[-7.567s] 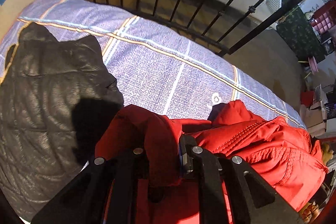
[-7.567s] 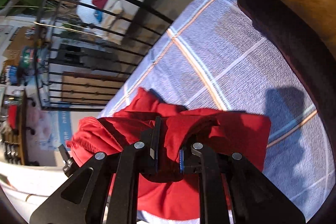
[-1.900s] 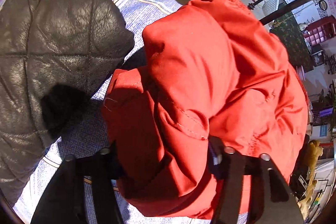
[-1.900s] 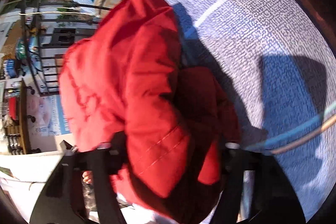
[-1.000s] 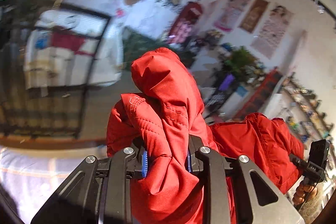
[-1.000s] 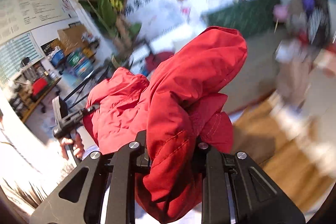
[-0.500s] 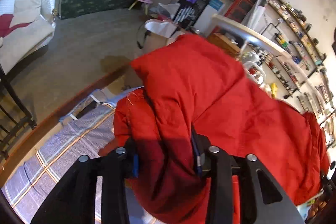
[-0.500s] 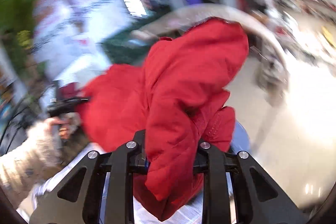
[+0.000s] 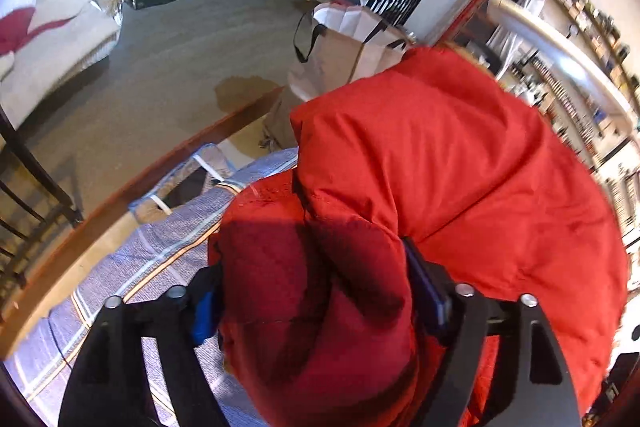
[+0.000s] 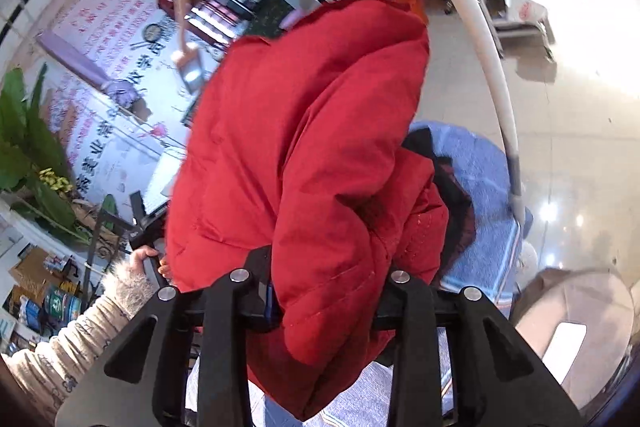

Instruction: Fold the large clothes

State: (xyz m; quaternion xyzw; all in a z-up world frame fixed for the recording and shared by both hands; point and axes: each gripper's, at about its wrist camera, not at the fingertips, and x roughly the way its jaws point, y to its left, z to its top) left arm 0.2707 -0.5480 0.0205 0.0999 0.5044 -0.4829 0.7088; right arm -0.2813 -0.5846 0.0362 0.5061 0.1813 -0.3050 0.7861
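A bulky red padded jacket (image 9: 440, 163) fills the left wrist view, held over the corner of the blue checked bed cover (image 9: 160, 251). My left gripper (image 9: 316, 291) has its jaws spread wide around a thick fold of the jacket, gripping it. In the right wrist view the same red jacket (image 10: 304, 131) hangs bunched up. My right gripper (image 10: 328, 291) clamps another thick fold of it, jaws also wide. The jacket hides both sets of fingertips. The hand on the left gripper's handle (image 10: 148, 259) shows at the left.
A brown wooden bed edge (image 9: 120, 203) borders the cover. Beyond it lie bare floor, a paper bag (image 9: 352, 55) and a black rail (image 9: 32, 167). A white curved pole (image 10: 480, 39) and a blue cover corner (image 10: 480, 187) stand at the right.
Both grippers have lifted the jacket off the bed and swung it round toward the bed's corner. In the last half second the jaws on both sides look wider, with more fabric between them.
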